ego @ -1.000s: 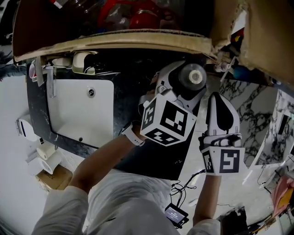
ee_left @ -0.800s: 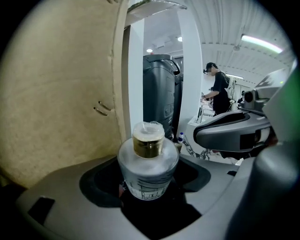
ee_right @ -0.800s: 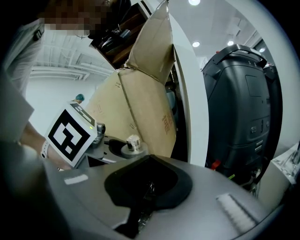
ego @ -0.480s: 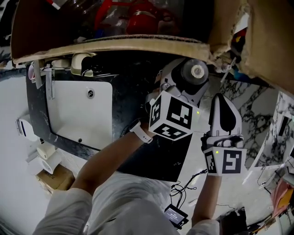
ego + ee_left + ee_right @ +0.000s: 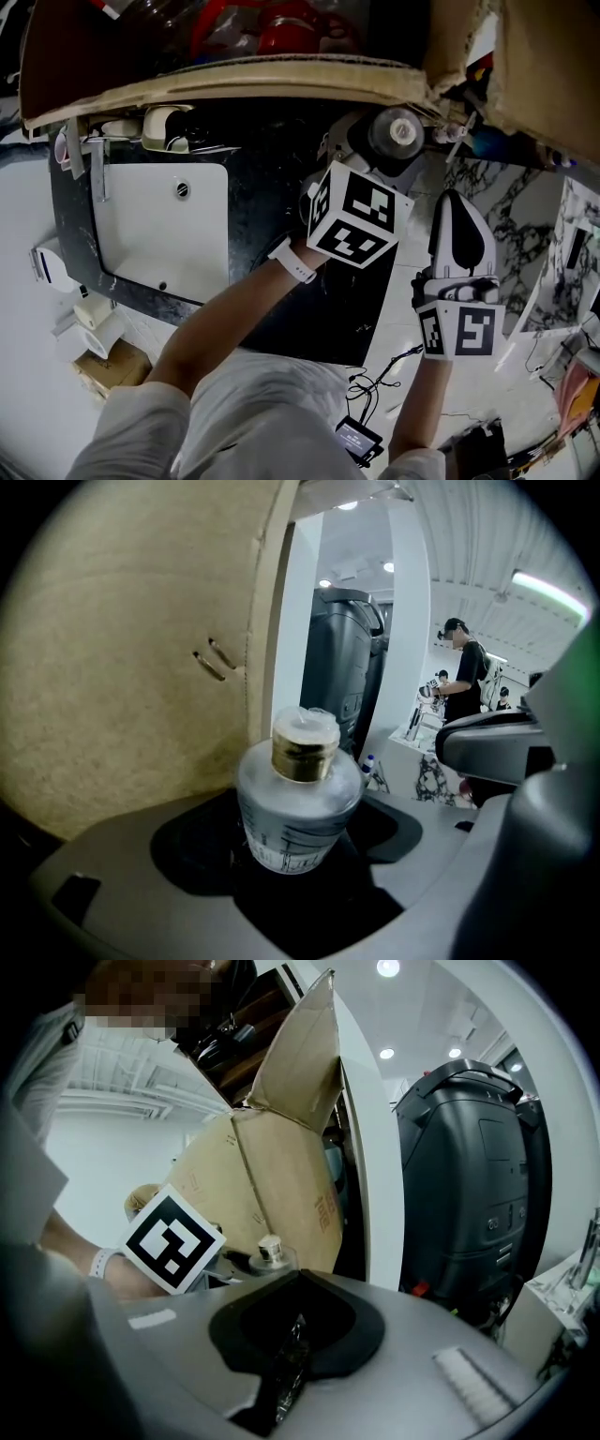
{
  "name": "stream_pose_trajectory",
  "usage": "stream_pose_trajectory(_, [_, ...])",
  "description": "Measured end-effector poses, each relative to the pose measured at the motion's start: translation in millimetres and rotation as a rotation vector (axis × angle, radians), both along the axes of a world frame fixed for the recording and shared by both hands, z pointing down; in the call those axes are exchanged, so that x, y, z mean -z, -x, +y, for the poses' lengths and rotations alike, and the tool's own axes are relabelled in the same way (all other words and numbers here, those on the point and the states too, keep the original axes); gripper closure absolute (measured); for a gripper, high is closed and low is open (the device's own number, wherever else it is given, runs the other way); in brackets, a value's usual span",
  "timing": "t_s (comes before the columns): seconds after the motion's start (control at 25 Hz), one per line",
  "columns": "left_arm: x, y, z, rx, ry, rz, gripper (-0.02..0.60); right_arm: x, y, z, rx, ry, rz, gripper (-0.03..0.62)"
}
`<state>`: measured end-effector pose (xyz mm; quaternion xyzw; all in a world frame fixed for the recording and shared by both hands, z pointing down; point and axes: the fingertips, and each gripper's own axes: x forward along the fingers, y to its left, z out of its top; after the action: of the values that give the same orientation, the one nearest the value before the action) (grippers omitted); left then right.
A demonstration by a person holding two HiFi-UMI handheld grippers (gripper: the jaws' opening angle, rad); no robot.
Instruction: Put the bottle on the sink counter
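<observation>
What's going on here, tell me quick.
A person works a gripper in each hand. The left gripper is shut on a clear bottle with a gold collar, holding it upright beside a cardboard box, at the far edge of the black sink counter. The right gripper is shut on nothing, off to the side.

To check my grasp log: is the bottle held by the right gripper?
No, the bottle sits between the jaws of the left gripper, while the right gripper is shut on nothing.
</observation>
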<state>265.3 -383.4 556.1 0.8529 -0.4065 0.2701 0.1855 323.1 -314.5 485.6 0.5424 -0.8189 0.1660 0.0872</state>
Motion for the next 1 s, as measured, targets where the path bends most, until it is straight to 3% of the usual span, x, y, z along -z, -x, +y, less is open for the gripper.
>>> stream_pose_trajectory(0.44, [18, 28, 31, -0.042, -0.004, -0.023, 0.238, 23, 6, 12, -0.053, -0.012, -0.008, 0.583])
stream_pose_trajectory(0.76, [59, 61, 52, -0.008, -0.017, 0.039, 0.240, 49, 29, 22, -0.050, -0.031, 0.009, 0.583])
stream_pose_trajectory(0.88, [76, 70, 67, -0.008, 0.015, 0.099, 0.289, 58, 40, 29, -0.046, -0.030, 0.018, 0.583])
stream_pose_trajectory(1.0, [94, 86, 81, 0.005, -0.013, 0.111, 0.343, 68, 51, 40, -0.049, -0.037, 0.019, 0.583])
